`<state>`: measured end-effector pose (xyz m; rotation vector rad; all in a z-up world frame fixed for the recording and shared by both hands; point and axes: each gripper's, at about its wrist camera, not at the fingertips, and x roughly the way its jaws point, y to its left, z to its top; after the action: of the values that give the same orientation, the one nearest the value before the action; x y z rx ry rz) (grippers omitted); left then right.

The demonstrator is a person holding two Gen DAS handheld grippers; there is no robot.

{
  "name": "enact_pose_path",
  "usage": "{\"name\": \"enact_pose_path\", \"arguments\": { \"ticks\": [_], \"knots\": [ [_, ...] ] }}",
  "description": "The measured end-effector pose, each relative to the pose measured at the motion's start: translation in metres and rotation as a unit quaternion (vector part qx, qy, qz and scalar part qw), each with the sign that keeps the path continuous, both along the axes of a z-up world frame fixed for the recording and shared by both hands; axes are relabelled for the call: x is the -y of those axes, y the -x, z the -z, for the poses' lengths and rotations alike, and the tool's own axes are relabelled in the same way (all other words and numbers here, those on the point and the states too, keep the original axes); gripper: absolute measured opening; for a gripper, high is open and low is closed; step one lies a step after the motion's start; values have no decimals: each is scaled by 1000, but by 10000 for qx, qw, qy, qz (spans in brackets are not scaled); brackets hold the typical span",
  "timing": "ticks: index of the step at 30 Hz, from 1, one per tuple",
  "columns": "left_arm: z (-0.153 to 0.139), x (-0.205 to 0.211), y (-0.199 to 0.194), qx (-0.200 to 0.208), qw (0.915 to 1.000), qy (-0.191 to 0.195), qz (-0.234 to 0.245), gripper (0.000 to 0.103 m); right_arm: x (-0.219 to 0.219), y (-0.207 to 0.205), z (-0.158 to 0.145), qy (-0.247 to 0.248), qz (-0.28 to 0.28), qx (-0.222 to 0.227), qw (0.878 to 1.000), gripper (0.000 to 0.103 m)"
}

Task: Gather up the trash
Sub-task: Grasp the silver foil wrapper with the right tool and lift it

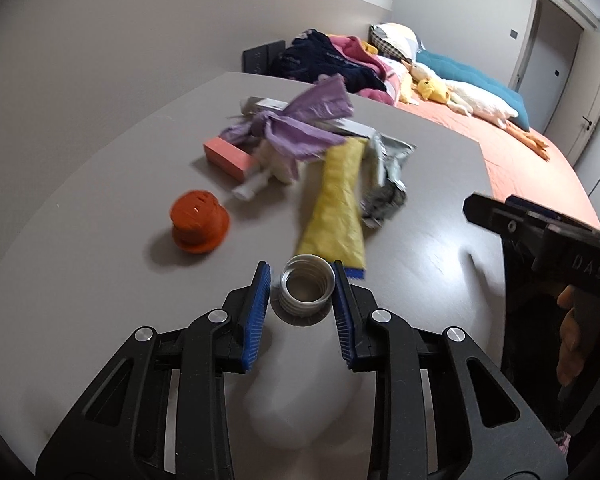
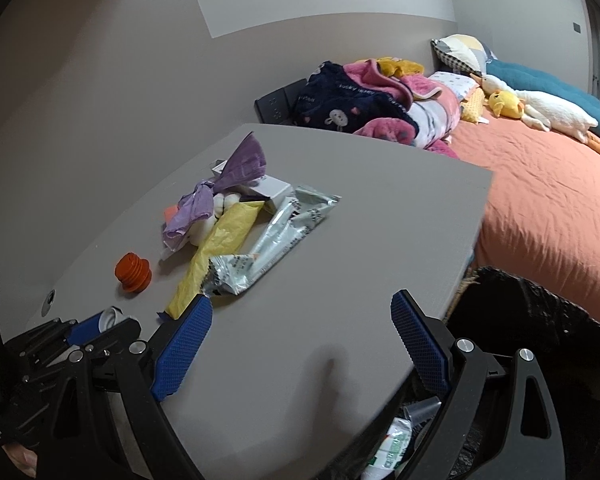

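A white bottle [image 1: 306, 292] with a threaded open neck lies between the blue pads of my left gripper [image 1: 302, 276]; the pads sit close on both sides of its neck, and its body runs back under the jaws. Whether they press on it I cannot tell. The left gripper also shows in the right wrist view [image 2: 100, 324]. Ahead lie a yellow wrapper [image 1: 336, 204], a silver foil wrapper [image 1: 388, 176], a purple bag [image 1: 300, 128] and an orange cap [image 1: 198, 220]. My right gripper [image 2: 302, 312] is open and empty above the table's near right corner.
A grey table [image 2: 360, 220] holds the trash pile, a pink box [image 1: 226, 156] and a white box [image 2: 268, 190]. A black bin [image 2: 520, 320] with trash inside stands below the table's right edge. A bed [image 2: 540, 200] with clothes and plush toys lies beyond.
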<state>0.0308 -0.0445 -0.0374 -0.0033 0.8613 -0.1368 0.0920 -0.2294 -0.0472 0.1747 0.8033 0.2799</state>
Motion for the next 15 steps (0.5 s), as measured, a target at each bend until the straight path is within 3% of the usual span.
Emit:
{"name": "enact_pose_path", "arguments": {
  "ticks": [8, 15],
  "knots": [
    [-2, -18, -18, 62, 9999, 7, -120, 30, -27, -22, 8, -32, -241, -111, 9996, 80],
    [2, -26, -27, 12, 9999, 22, -155, 30, -45, -41, 18, -33, -338, -283, 9990, 59]
  ]
}}
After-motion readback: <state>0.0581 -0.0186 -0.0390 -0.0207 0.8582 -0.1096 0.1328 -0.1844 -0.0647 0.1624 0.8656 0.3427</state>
